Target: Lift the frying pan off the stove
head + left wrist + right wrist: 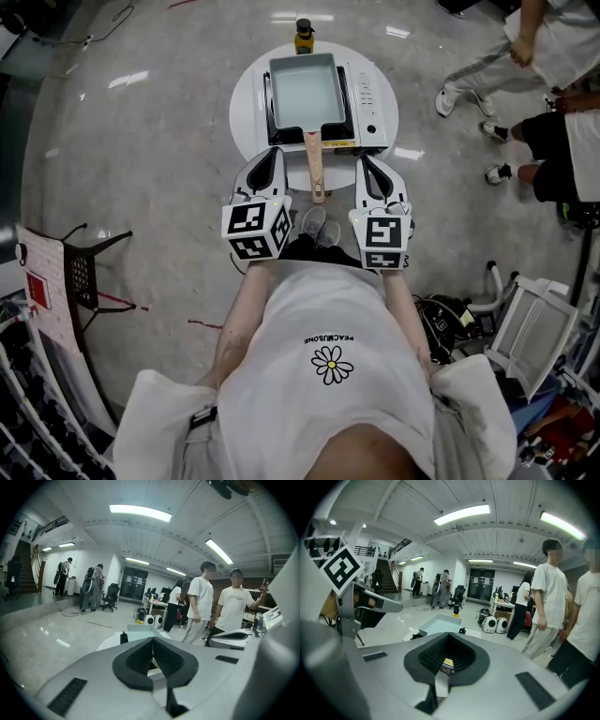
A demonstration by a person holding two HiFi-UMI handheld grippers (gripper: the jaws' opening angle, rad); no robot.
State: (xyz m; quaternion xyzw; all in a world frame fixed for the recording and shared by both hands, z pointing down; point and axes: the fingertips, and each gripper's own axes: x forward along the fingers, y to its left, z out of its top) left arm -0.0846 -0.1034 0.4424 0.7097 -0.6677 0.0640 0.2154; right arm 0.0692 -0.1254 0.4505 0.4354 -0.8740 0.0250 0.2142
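A pale rectangular frying pan sits on a white portable stove, and its wooden handle points toward me. My left gripper hovers just left of the handle, shut and empty. My right gripper hovers just right of the handle, also shut with nothing in it. Neither gripper touches the handle or the pan. In the left gripper view the pan shows beyond the closed left gripper. The right gripper view shows the pan ahead of the closed right gripper.
The stove stands on a small round white table, with a yellow-capped bottle at its far edge. People stand to the right. A black wire rack is at the left and equipment at the right.
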